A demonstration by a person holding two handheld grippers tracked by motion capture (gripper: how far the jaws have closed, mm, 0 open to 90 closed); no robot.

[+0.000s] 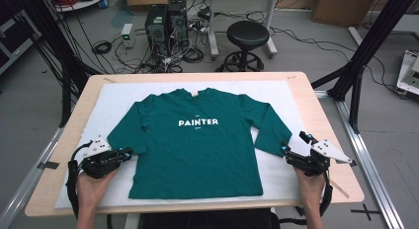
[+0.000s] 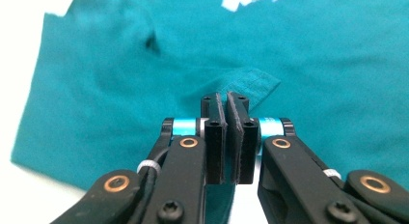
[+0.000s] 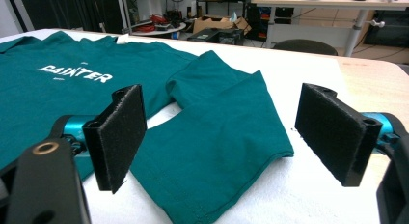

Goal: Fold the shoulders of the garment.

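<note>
On table (image 1: pixel 316 110), green shirt (image 1: pixel 197 150) lies flat

left gripper (image 2: pixel 226 137) | jaws pressed together | over green shirt (image 2: pixel 120 74) sleeve hem

Each hand carries a black claw: the left claw (image 1: pixel 129 152) and the right claw (image 1: pixel 285 150) both have cyan metal collars at the jaw roots and a pale grey three-cornered plate on top. Copper-ringed pivots and black screw heads stud the linkage arms, and the pads are rough black foam. Black cables loop from both; the forearms are bare of sleeves
</note>
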